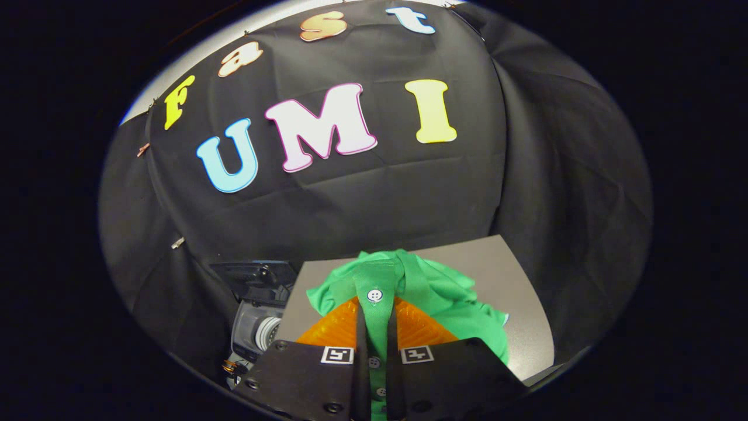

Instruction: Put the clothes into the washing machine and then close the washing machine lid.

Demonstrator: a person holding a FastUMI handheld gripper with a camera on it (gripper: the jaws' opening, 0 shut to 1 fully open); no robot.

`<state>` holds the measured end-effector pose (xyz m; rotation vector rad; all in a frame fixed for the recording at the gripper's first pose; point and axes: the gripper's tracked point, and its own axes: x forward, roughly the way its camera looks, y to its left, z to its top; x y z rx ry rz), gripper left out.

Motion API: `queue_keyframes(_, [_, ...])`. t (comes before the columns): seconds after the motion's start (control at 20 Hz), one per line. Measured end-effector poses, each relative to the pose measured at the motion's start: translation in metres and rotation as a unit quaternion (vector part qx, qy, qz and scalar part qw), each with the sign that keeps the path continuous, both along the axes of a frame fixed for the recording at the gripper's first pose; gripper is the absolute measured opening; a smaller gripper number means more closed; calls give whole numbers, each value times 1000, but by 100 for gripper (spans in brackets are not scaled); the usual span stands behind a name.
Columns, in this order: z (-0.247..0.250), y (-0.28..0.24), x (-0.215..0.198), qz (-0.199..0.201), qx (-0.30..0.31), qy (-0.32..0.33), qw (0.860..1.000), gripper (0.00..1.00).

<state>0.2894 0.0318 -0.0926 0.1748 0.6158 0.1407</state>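
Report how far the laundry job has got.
Done: the tongs have closed on the green shirt, pinching its button strip between both fingers. In hand: the shirt is bunched just above the grey table. Left: carry it into the washing machine beside the table, then close the lid.

wall: black cloth (pixel 409 193), creased | surface: grey tabletop (pixel 514 292)

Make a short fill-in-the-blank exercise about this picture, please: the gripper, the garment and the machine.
1. The gripper is shut on the ____ shirt.
2. The strip of cloth between the orange fingers carries white ____.
3. The rest of the shirt lies bunched on the ____ table.
4. The washing machine stands beside the table, and its lid is ____.

Missing words: green; buttons; grey; open
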Motion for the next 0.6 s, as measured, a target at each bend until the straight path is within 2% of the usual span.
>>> queue_keyframes(0.3, [71, 42, -18, 15, 4, -41, 999, 14])
queue_keyframes(0.6, [98, 124, -33, 46, 27, -48, 997, 15])
